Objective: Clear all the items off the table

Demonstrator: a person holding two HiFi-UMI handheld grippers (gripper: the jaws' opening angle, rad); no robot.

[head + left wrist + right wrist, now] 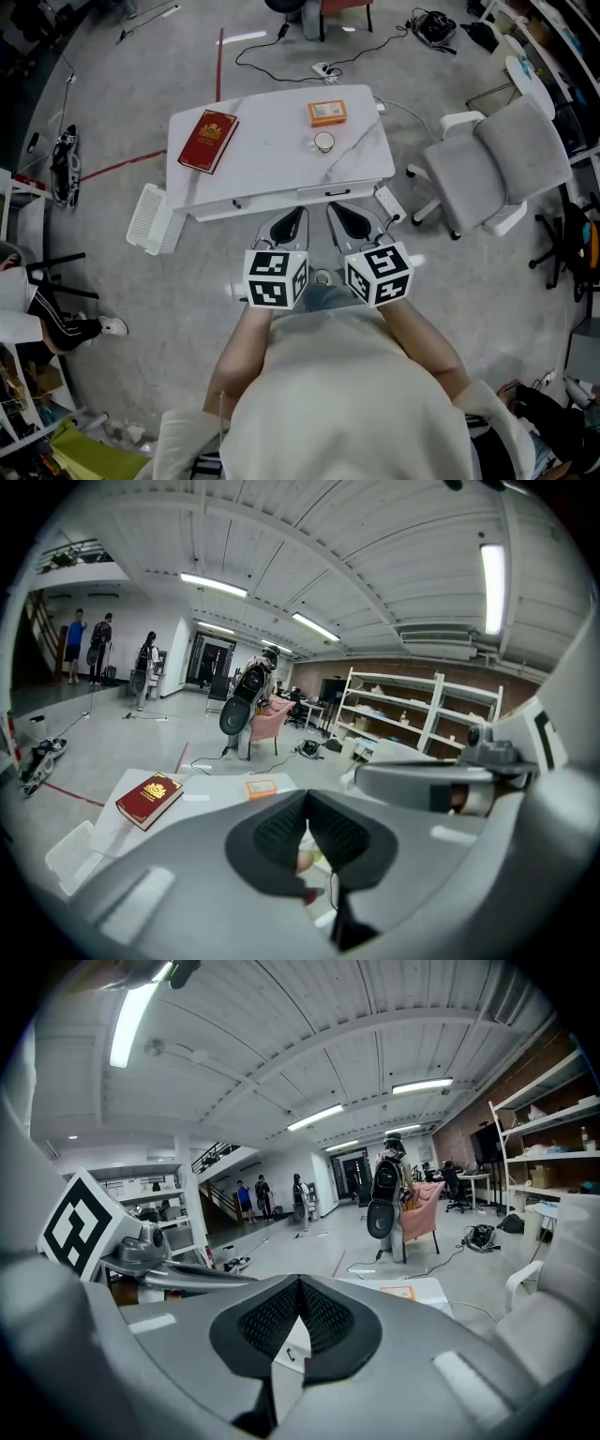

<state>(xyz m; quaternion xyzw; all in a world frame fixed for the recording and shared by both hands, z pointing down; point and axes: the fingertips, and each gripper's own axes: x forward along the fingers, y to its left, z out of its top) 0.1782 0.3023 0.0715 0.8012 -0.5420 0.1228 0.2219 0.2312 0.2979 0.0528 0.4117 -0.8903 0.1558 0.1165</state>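
Note:
A white marble-patterned table (pixel 272 155) stands ahead of me. On it lie a red book (pixel 208 141) at the left, an orange box (pixel 327 113) at the back right and a small round cup (pixel 323 142) in front of that box. My left gripper (pixel 289 225) and right gripper (pixel 346 221) hover side by side just short of the table's near edge, both shut and empty. In the left gripper view the red book (pixel 149 799) and orange box (pixel 261 787) show beyond the closed jaws. The right gripper view shows the orange box (pixel 397 1292) on the table.
A white office chair (pixel 497 164) stands to the right of the table. A white slatted rack (pixel 150 218) leans on the floor at the table's left corner. Cables and a power strip (pixel 323 68) lie behind the table. Shelving lines the right side of the room.

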